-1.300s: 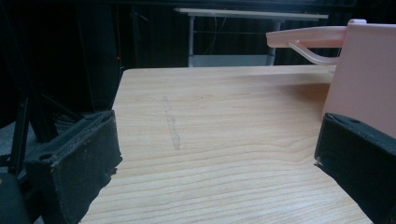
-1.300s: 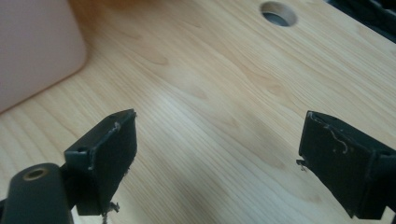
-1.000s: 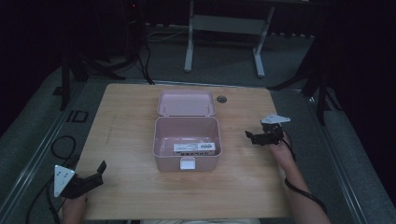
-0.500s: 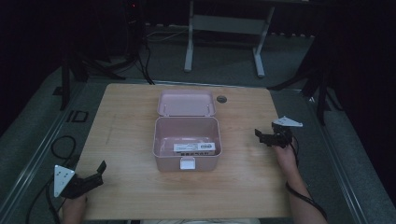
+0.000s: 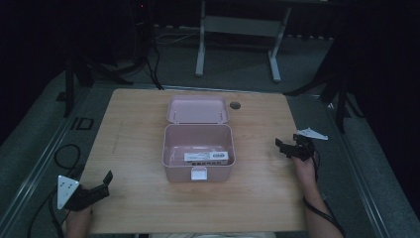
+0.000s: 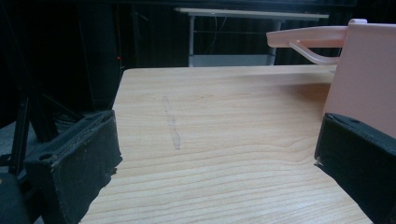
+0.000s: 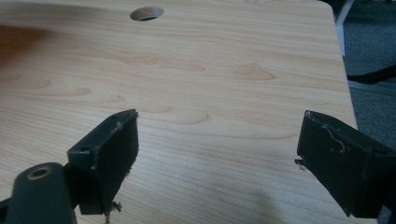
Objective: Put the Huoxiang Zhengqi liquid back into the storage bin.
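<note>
Looking down and forward from above the near edge, taking in the whole wooden tabletop (image 5: 133, 148) with the open pink box (image 5: 198, 151) at its middle. Riding low at the near left corner, facing the far edge, close to the box's side wall (image 6: 364, 88). Hovering close over the right edge, tilted down toward the cable hole (image 7: 146, 13), shared with the overhead (image 5: 235, 105).

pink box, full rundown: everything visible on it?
The pink box looks like matte plastic, rectangular with rounded corners. It stands open at the middle of the wooden table, its lid hinged back flat on the far side. A white latch tab sits on the near wall. Inside lies a white labelled item with dark print, too small to read. Both grippers are apart from it.
</note>
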Demonstrator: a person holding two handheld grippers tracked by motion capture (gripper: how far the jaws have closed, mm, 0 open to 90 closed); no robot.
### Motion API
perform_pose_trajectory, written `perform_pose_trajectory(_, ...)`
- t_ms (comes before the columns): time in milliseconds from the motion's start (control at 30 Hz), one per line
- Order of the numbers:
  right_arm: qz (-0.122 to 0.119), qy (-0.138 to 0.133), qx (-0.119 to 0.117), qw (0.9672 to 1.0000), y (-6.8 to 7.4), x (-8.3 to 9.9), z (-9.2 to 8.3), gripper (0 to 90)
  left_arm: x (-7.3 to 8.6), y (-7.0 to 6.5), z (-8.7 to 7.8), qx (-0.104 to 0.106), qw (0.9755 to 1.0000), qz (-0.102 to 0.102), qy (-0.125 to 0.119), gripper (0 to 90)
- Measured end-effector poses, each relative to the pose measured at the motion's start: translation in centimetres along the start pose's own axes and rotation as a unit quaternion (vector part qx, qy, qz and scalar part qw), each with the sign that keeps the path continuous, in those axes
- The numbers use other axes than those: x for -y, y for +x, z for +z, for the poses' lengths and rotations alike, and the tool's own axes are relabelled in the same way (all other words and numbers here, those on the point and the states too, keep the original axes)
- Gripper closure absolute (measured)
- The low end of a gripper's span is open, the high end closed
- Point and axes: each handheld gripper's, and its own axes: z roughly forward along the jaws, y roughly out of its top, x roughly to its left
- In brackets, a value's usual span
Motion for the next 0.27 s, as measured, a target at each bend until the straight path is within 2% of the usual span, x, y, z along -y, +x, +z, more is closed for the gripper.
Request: perform_pose_trajectory(267,0.000,0.008,-0.001,1.0000,-0.05,0.40,0.21,12.5,0.00,-0.01,-0.01,0.000,1.0000,0.001,0.000,0.2)
